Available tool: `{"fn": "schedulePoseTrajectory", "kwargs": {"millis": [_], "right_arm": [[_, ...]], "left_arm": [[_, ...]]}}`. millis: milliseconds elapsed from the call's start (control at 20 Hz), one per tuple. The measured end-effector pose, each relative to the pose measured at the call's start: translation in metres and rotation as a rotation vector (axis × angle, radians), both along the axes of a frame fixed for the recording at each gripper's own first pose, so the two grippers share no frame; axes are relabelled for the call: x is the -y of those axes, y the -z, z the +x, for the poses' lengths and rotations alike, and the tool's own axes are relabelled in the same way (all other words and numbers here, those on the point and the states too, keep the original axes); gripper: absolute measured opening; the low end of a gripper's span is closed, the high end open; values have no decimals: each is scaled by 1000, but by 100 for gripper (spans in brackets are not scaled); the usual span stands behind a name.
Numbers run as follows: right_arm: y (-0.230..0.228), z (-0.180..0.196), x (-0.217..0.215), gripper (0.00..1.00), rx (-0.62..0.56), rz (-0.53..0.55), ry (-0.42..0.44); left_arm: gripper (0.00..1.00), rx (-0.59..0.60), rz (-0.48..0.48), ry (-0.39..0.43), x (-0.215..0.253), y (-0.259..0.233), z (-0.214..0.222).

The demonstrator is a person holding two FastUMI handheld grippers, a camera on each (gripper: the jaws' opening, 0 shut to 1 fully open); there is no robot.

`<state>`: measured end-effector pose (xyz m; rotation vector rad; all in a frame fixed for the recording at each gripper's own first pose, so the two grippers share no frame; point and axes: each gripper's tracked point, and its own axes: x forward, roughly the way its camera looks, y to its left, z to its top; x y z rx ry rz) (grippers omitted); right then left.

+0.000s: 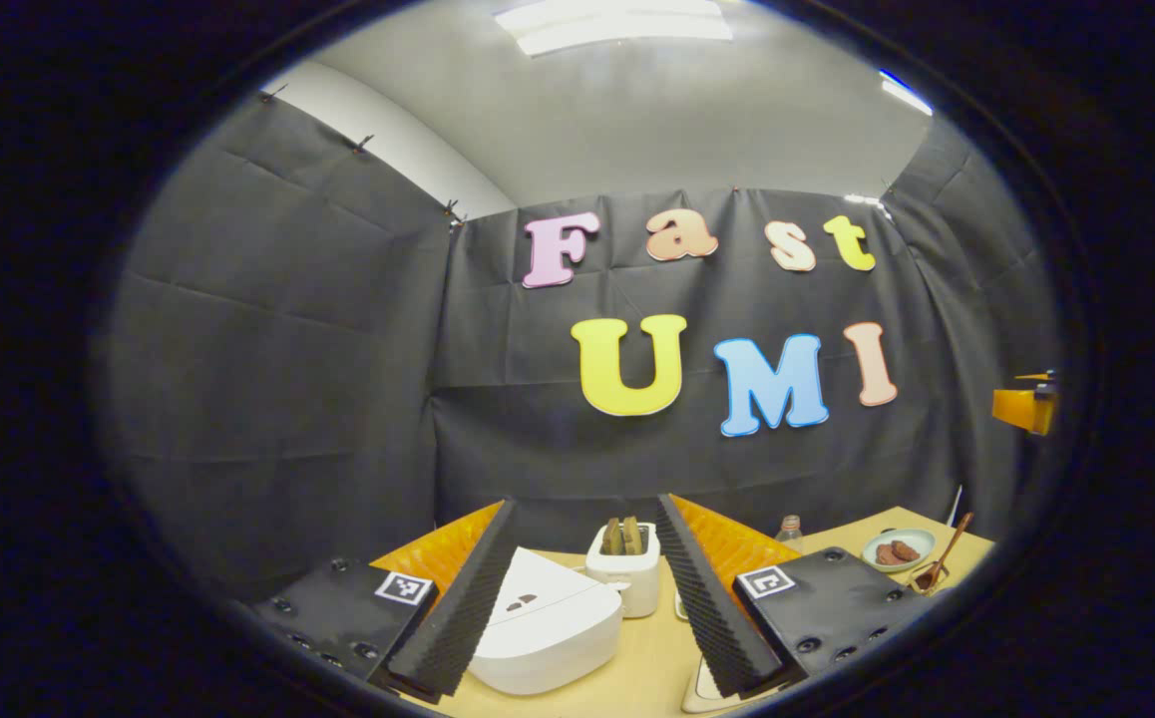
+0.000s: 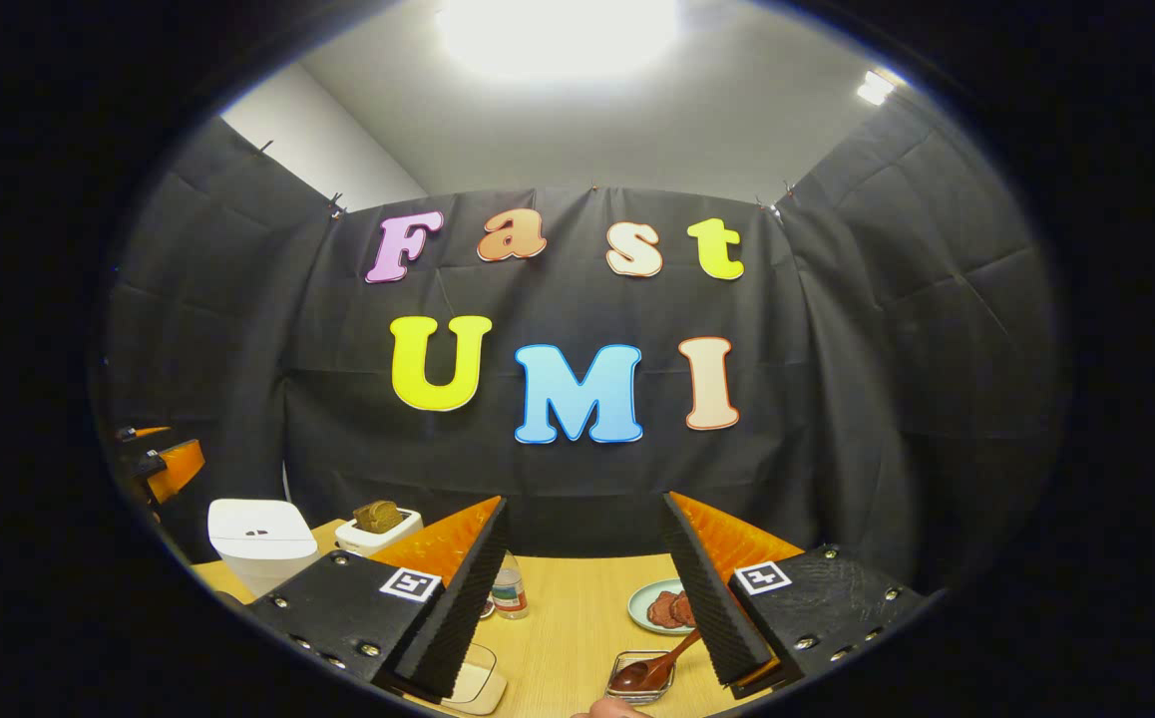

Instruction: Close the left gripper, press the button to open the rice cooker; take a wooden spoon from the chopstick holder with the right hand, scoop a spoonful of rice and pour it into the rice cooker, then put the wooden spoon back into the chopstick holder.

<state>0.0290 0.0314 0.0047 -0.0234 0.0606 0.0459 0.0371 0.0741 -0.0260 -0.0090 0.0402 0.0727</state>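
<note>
Both tools hang high above the table (image 2: pixel 577 598), nothing touched yet. In the left gripper view the left gripper (image 1: pixel 582 588) stands with its jaws wide apart, and the white rice cooker (image 1: pixel 548 628) sits low in the frame right between them, lid down, a small dark mark on top; the button itself I cannot make out from here. Behind it stands a white toaster (image 1: pixel 625 568) with slices poking up. So the step in hand, by my reading, is the very first: squeeze those jaws together, then bring the joined tips down onto the latch. Best done with the tips fully shut so they act as one blunt point, pressing straight down and centred so the cooker doesn't skid on the wood. Over in the right gripper view the right gripper (image 2: pixel 585 598) is also spread wide and holding nothing. At the bottom centre of that frame the wooden spoon (image 2: pixel 659 663) leans out of a small clear holder (image 2: pixel 640 678), handle slanting up to the right beside a plate (image 2: pixel 642 603) of dark round pieces; a small bottle (image 2: pixel 509 588) stands left of it. The cooker shows at lower left there, well apart from the spoon.
</note>
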Motion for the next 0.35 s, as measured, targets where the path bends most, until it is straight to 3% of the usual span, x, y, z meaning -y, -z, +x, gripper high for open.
{"fn": "schedulePoseTrajectory", "kwargs": {"millis": [200,300,350], "right_arm": [[0,-3,-15,91,13,8,-14],[2,-3,-18,91,6,30,-13],[4,-3,-19,91,2,42,-13]], "left_arm": [[90,10,10,8,4,-5,-8],[95,17,-9,18,7,-9,-11],[90,20,-13,18,7,-12,-10]]}}
